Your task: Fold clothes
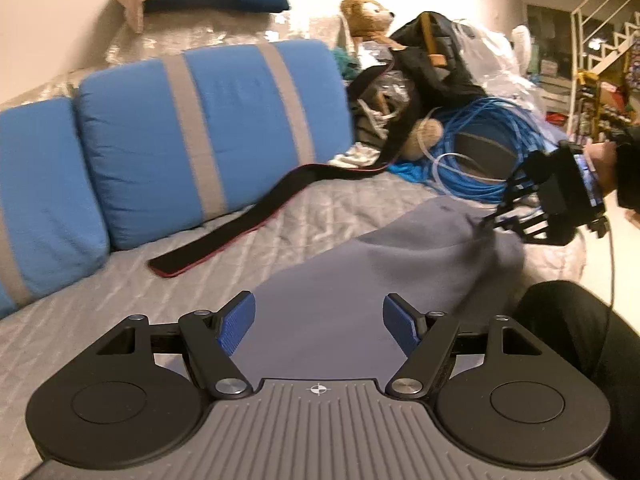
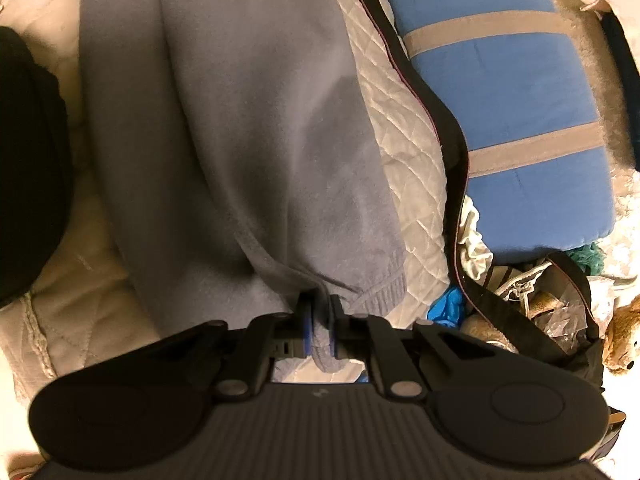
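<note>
A grey fleece garment lies spread on the quilted bed cover. My left gripper hovers low over its near part, blue pads wide apart and nothing between them. At the garment's far right edge my right gripper pinches the fabric, held by a hand in a dark sleeve. In the right wrist view the right gripper is shut on a bunched fold of the grey garment, just beside its ribbed cuff. The cloth stretches away from the pads across the bed.
Blue cushions with grey stripes line the back of the bed. A long black strap lies in front of them. Behind it are a black bag, a teddy bear and a coil of blue cable. A dark trouser leg is at right.
</note>
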A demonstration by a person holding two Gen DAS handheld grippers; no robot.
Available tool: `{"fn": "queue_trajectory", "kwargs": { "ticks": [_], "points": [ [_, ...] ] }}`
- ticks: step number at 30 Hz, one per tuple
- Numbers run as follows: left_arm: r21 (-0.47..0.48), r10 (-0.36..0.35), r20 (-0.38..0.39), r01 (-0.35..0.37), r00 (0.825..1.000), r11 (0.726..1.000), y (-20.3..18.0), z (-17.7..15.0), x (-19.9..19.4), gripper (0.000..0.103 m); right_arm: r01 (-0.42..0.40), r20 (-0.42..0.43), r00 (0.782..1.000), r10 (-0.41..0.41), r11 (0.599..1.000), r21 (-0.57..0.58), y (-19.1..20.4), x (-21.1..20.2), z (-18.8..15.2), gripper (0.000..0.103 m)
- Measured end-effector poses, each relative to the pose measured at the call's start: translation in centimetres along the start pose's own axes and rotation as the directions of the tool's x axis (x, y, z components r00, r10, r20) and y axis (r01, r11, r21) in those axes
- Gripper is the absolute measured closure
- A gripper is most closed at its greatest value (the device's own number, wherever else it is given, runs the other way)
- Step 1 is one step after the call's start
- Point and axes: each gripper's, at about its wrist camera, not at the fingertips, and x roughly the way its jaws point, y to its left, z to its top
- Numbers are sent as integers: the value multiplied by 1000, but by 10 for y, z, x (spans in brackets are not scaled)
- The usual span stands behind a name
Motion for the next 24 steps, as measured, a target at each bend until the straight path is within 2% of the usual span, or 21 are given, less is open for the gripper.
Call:
{"fn": "queue_trajectory", "kwargs": {
  "ticks": [6, 13, 24],
  "points": [
    [44, -21, 24, 20, 999, 999, -20, 22, 0, 33, -10, -2, 1000, 10, 999, 41, -6, -2, 2, 86],
    [-22, -9, 35, 10, 999, 1000, -17, 30, -4, 33, 1, 21, 1000, -2, 998, 57, -7, -14, 4, 88],
    [-69, 61, 40, -58, 997, 996, -8, 24, -14, 32, 3, 48, 999, -7, 996, 90, -7, -18, 0, 89]
  ]
}}
